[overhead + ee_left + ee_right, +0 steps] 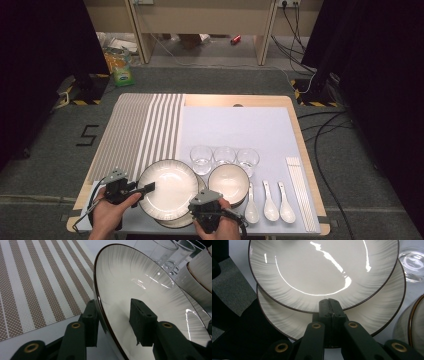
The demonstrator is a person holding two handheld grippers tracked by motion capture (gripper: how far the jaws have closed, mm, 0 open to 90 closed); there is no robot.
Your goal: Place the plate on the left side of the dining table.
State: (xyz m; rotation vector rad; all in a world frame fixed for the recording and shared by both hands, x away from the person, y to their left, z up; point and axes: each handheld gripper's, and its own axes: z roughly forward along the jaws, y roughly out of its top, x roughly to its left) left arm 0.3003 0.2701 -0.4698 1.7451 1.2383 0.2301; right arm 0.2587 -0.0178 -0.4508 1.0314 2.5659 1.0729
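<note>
as left gripper (113, 322) straddles top plate (130, 290) rim

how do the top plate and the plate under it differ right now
The top plate is tilted, its rim between the left tongs; the lower plate lies flat. The top plate sits offset, leaving a crescent of the lower plate uncovered beneath the shut right tongs. Both are white and dark-rimmed.

Top plate (130, 285): glazed ceramic, glossy, fine radial streaks, dark rim. Lower plate (384, 302): same glaze. Placemat (37, 282): woven, rough, matt, striped. Glasses (201, 159): clear glass, smooth. Spoons (270, 202): white glossy ceramic. Left tool (113, 318): matt black plastic, brass-coloured rivets. Surface (300, 125): wood edge, matt pale cover.
</note>
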